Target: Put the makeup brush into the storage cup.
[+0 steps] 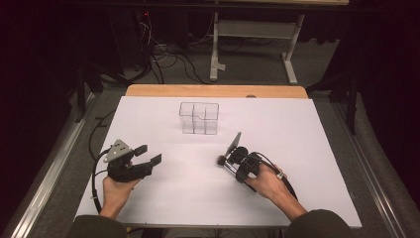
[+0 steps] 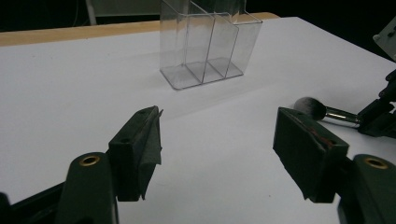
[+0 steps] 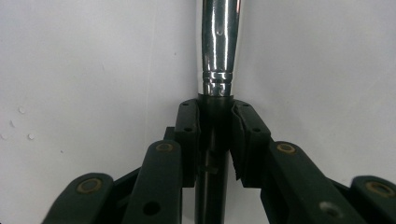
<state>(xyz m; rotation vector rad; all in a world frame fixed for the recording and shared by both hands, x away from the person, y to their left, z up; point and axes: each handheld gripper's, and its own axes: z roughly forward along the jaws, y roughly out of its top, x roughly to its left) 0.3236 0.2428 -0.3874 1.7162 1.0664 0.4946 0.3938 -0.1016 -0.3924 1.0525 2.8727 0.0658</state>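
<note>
Makeup brush (image 3: 217, 56): polished chrome ferrule, tapering, ringed at the base; slim black handle clamped between the pads of my right gripper (image 3: 215, 126), low over the white table sheet (image 1: 307, 148); soft dark tuft (image 2: 310, 107) pale-tipped, its end cut off in the right gripper view. Clear rigid plastic organizer (image 1: 198, 118), square compartments, stands well apart. My left gripper (image 1: 147, 154): jaws spread, nothing between. No legible writing.

left tool (image 1: 148, 154) jaws apart, right tool (image 1: 229, 161) seemingly clamped
</note>
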